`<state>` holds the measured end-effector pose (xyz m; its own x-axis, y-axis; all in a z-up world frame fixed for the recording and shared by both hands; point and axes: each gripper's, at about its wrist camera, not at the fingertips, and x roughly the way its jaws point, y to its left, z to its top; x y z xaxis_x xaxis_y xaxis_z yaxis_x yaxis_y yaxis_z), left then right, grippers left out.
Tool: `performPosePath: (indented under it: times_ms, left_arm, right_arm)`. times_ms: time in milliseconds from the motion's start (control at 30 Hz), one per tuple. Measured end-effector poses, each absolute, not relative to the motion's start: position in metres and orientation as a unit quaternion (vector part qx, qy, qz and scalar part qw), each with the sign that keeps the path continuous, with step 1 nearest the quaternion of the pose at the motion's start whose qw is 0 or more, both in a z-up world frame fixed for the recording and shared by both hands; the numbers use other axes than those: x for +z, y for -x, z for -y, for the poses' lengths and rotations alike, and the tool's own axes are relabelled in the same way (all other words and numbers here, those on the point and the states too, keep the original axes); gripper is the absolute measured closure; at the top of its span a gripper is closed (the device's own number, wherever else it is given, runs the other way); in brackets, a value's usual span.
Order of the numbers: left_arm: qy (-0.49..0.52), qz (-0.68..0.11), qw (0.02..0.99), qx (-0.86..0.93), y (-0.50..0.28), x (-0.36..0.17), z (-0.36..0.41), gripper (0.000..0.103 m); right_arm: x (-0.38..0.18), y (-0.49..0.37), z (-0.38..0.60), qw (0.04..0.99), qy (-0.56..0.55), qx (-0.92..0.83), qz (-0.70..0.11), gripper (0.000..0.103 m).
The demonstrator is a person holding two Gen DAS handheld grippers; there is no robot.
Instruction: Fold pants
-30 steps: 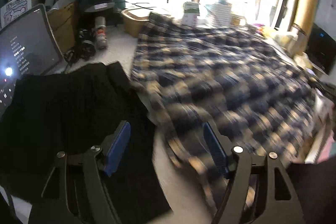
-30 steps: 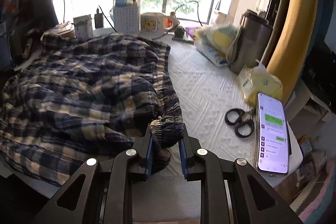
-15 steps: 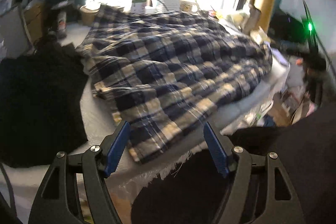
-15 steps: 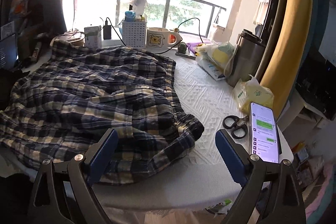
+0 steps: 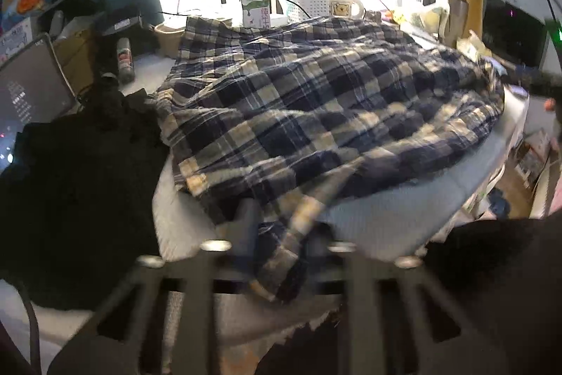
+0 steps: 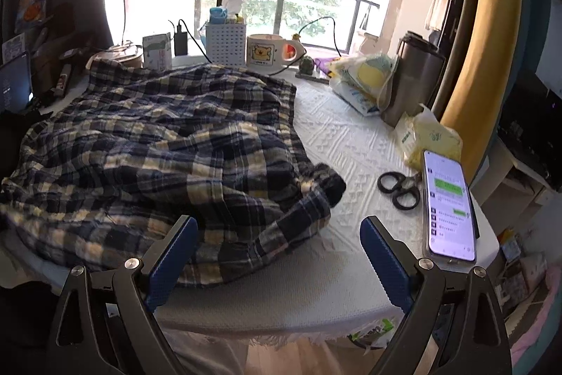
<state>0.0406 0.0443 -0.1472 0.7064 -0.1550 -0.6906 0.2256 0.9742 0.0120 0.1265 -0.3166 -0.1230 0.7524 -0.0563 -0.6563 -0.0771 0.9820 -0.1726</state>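
Plaid cotton in navy and cream is filling the left wrist view, where we are watching the left gripper (image 5: 281, 245) closing its jaws on a hem corner of the pants (image 5: 316, 115); the cloth is bunching between the blurred fingers, and the rest is spreading ahead of them over the white table (image 5: 386, 220). A black garment (image 5: 77, 185) is lying off to the left of the jaws.

In the right wrist view, we are seeing the right gripper (image 6: 277, 255) standing released, its blue pads wide apart. The pants are lying ahead of and between the jaws, untouched. Scissors (image 6: 400, 188) and a lit phone (image 6: 449, 206) are resting beyond the right finger.
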Motion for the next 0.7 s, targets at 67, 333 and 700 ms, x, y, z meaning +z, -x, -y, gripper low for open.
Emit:
performPosePath:
  times_ms: [67,333,700]
  left_arm:
    - [-0.036,-0.356,0.928,-0.104,-0.042,-0.14,-0.049,0.098]
    - [0.046,-0.337,0.937,-0.081,-0.054,-0.108,-0.1,0.099]
    - [0.069,-0.364,0.924,-0.093,-0.059,-0.116,-0.11,0.099]
  right_arm:
    - [-0.126,-0.125,0.32,0.931,0.095,0.002,-0.353,0.008]
    - [-0.134,-0.112,0.314,0.93,0.152,0.018,-0.335,0.008]
    - [-0.165,-0.127,0.26,0.909,0.294,0.028,-0.294,0.008]
